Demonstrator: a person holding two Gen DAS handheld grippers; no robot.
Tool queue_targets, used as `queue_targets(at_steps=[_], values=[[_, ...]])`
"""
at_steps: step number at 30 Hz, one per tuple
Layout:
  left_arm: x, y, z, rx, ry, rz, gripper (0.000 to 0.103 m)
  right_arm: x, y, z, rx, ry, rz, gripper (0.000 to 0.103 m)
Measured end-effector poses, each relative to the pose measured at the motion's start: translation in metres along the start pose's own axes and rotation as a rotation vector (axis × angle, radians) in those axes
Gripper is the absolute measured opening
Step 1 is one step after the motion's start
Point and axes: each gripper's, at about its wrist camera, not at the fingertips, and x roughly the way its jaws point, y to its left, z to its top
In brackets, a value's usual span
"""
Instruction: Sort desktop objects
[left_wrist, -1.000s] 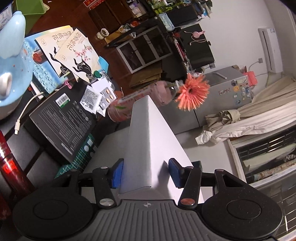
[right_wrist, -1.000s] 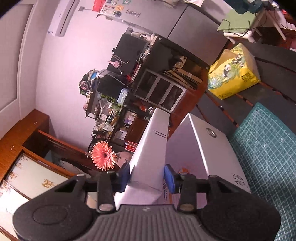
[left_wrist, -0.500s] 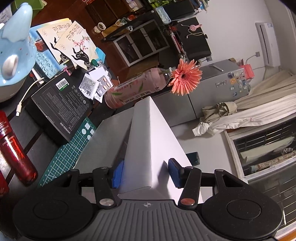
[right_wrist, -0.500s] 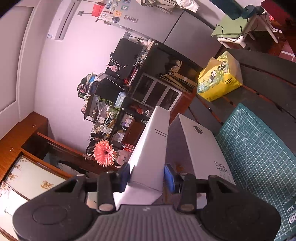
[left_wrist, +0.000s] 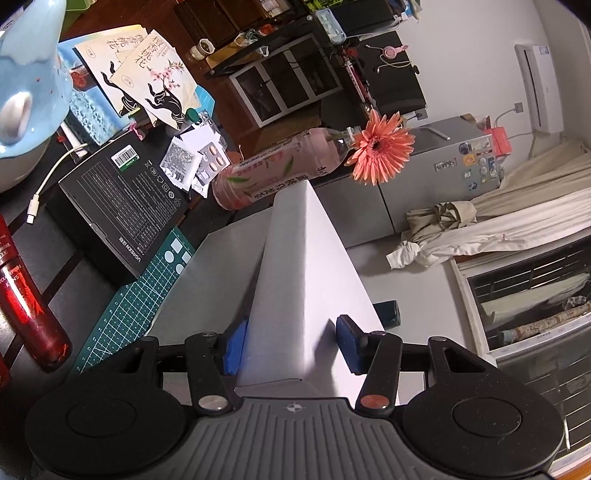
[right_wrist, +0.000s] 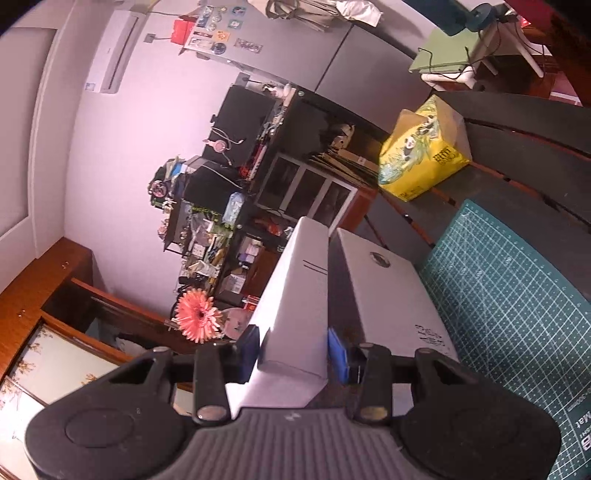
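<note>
Left wrist view: left gripper (left_wrist: 291, 341) had its blue pads (left_wrist: 235, 345) clamped on one end of a white box (left_wrist: 303, 280), held above the green cutting mat (left_wrist: 129, 314). Right gripper (right_wrist: 291, 350) was likewise closed on the box (right_wrist: 295, 299), gripping a narrow raised wall; the box's grey-white top panel (right_wrist: 384, 291) sat just beside it over the mat (right_wrist: 517, 288).

Risk, as judged: both grips sat on smooth matte card near an edge. If the hands pulled apart or twisted unevenly, a pad could slide off, or the thin wall could crease. Nearby, a pink plastic bottle (left_wrist: 280, 168) holding an orange gerbera (left_wrist: 380, 147) looked top-heavy; a swing of the box could tip it. A black carton (left_wrist: 122, 199) and glossy red bottle (left_wrist: 26, 299) crowded the mat's left edge.

Box: rectangular, sharp-cornered, rigid-looking card.
</note>
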Motion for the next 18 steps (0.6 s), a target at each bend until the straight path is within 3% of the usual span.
queue_targets(at_steps=[18], values=[[0.008, -0.001, -0.003, -0.007, 0.028, 0.011, 0.051, 0.002, -0.012, 0.006, 0.059, -0.011, -0.005, 0.039]])
